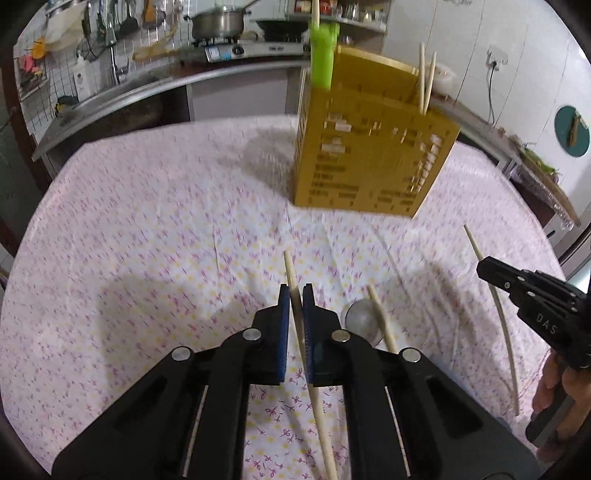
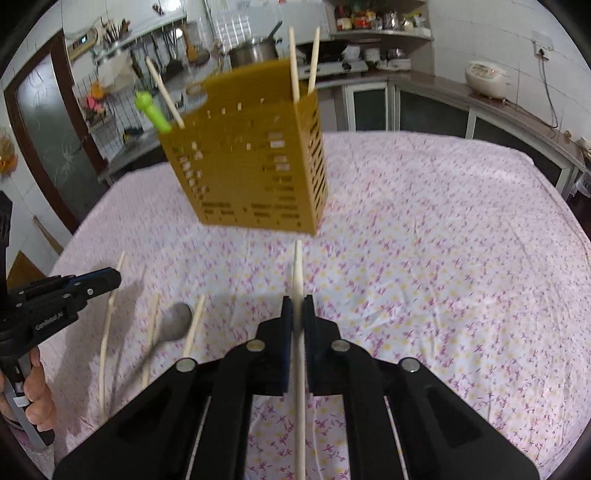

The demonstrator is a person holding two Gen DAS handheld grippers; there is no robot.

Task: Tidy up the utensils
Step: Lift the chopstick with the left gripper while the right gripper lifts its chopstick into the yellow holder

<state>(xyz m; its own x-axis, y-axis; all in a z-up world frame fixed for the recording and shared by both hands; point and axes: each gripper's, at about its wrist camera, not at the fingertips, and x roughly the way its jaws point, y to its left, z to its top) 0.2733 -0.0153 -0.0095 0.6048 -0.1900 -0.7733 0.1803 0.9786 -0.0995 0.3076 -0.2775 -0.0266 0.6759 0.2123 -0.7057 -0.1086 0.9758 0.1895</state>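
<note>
A yellow slotted utensil holder point(image 1: 373, 147) stands on the flowered tablecloth point(image 1: 166, 229) and holds a green-handled utensil point(image 1: 323, 51) and chopsticks point(image 1: 424, 81). My left gripper point(image 1: 295, 291) is shut on a wooden chopstick point(image 1: 291, 273) above the cloth, short of the holder. My right gripper point(image 2: 297, 304) is shut on another chopstick point(image 2: 297, 266), pointing at the holder point(image 2: 251, 155). The right gripper also shows at the right of the left wrist view point(image 1: 484, 267), and the left gripper at the left of the right wrist view point(image 2: 110, 277).
A metal spoon point(image 2: 177, 317) and loose chopsticks point(image 2: 194, 325) lie on the cloth between the grippers. A kitchen counter with a pot point(image 1: 218, 22) and stove runs behind the table. A rice cooker point(image 2: 485, 79) sits on the counter at the right.
</note>
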